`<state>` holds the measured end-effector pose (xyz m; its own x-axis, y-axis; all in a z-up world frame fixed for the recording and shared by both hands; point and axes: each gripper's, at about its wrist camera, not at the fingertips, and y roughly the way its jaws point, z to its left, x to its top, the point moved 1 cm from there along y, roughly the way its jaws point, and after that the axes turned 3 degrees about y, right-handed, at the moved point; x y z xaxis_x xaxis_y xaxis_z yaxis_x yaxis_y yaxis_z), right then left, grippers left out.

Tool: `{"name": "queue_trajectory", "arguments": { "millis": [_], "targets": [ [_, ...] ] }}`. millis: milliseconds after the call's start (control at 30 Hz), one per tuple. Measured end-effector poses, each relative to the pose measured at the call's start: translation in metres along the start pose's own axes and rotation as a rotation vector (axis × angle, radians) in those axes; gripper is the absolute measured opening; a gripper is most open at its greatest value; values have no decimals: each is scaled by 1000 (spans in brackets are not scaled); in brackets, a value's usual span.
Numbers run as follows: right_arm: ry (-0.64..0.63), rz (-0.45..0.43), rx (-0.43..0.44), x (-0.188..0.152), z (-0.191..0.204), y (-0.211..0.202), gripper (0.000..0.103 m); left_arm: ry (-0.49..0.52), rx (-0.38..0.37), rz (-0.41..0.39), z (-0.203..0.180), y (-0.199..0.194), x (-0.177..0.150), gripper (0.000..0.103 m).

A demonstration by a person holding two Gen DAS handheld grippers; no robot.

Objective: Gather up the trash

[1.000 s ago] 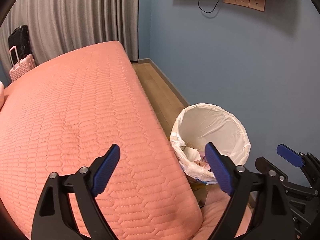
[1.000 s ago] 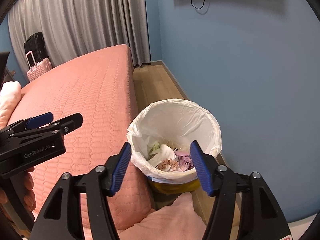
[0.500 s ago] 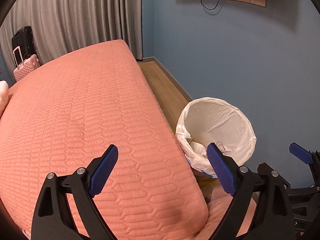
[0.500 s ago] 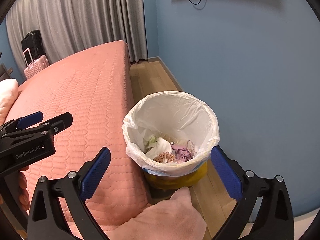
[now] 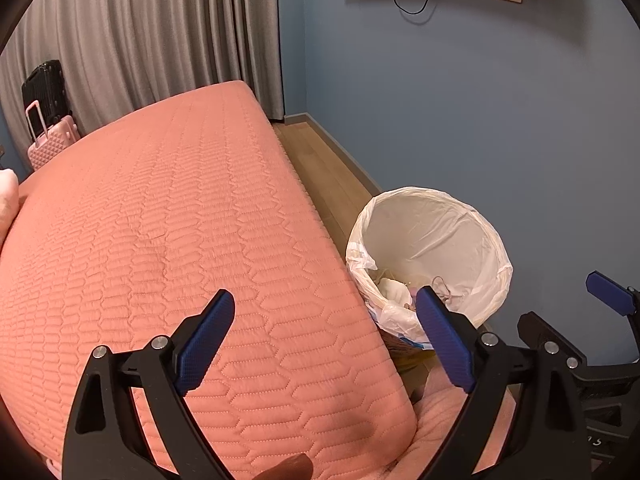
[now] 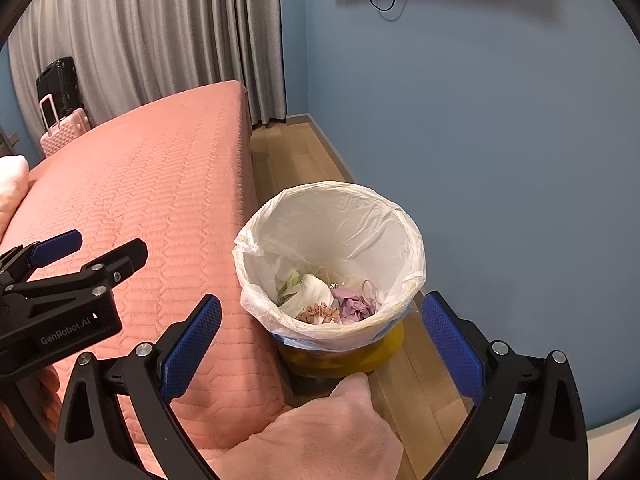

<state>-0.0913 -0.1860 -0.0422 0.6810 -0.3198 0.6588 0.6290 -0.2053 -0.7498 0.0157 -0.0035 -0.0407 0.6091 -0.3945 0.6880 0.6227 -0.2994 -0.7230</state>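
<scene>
A yellow trash bin (image 6: pixel 340 356) lined with a white bag (image 6: pixel 332 220) stands on the wood floor between the bed and the blue wall. Crumpled white, pink and purple trash (image 6: pixel 328 300) lies inside it. My right gripper (image 6: pixel 320 320) hangs over the bin's near rim, jaws wide open, nothing between them. My left gripper (image 5: pixel 324 332) is open and empty above the bed's corner, left of the bin (image 5: pixel 432 256). The left gripper (image 6: pixel 60 264) also shows at the left of the right wrist view, and a blue pad of the right gripper (image 5: pixel 608 294) shows at the right edge of the left wrist view.
A bed with a salmon quilted cover (image 5: pixel 160 240) fills the left. A pink fuzzy cloth (image 6: pixel 320 432) lies in front of the bin. Pink and black suitcases (image 6: pixel 64 116) stand by grey curtains (image 6: pixel 160 40). The blue wall (image 6: pixel 500 140) is close on the right.
My right gripper's jaws went from partly closed to wide open above the bin. The left gripper stayed open, its view drifting slightly.
</scene>
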Motion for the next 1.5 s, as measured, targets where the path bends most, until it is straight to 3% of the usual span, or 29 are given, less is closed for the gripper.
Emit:
{"name": "queue_trajectory", "arguments": {
  "millis": [167,733,1500],
  "targets": [
    [2,4,-7,0,-2,2,98,4,19,-10,-3,0,-2,92],
    [16,19,-33,-6,-12,7,98,-39,22,42,0,11,-5,94],
    [23,31,-38,-12,-13,10,98,-17,59,61,-7,15,-8,93]
  ]
}}
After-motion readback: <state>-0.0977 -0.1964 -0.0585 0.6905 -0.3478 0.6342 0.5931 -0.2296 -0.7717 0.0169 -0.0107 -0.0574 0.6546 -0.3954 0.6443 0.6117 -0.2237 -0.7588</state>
